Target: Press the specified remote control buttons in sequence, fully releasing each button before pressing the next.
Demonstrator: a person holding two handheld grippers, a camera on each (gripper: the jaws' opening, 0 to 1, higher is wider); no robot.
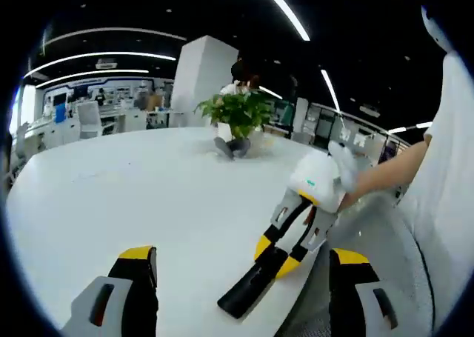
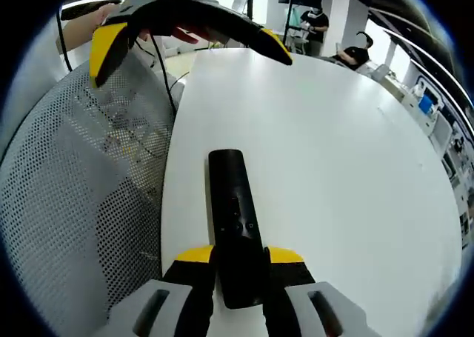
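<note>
Two views. Left gripper view: the left gripper [image 1: 241,278] hovers with jaws wide above a white table [image 1: 133,196], while the right gripper [image 1: 285,252] clamps a black remote [image 1: 248,292] near the table's edge, a plant [image 1: 237,115] beyond. Right gripper view: jaws grip the remote [image 2: 235,218] on both sides.

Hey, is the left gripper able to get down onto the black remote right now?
Probably yes: the left gripper hangs open above the slim black remote, bare white table between; the right gripper clamps only one end.

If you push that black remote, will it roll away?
Probably not: the remote is long and flat, lying on the white table, so it would likely slide. It looks stiff. The right gripper clamps its near end, so it should stay.
</note>
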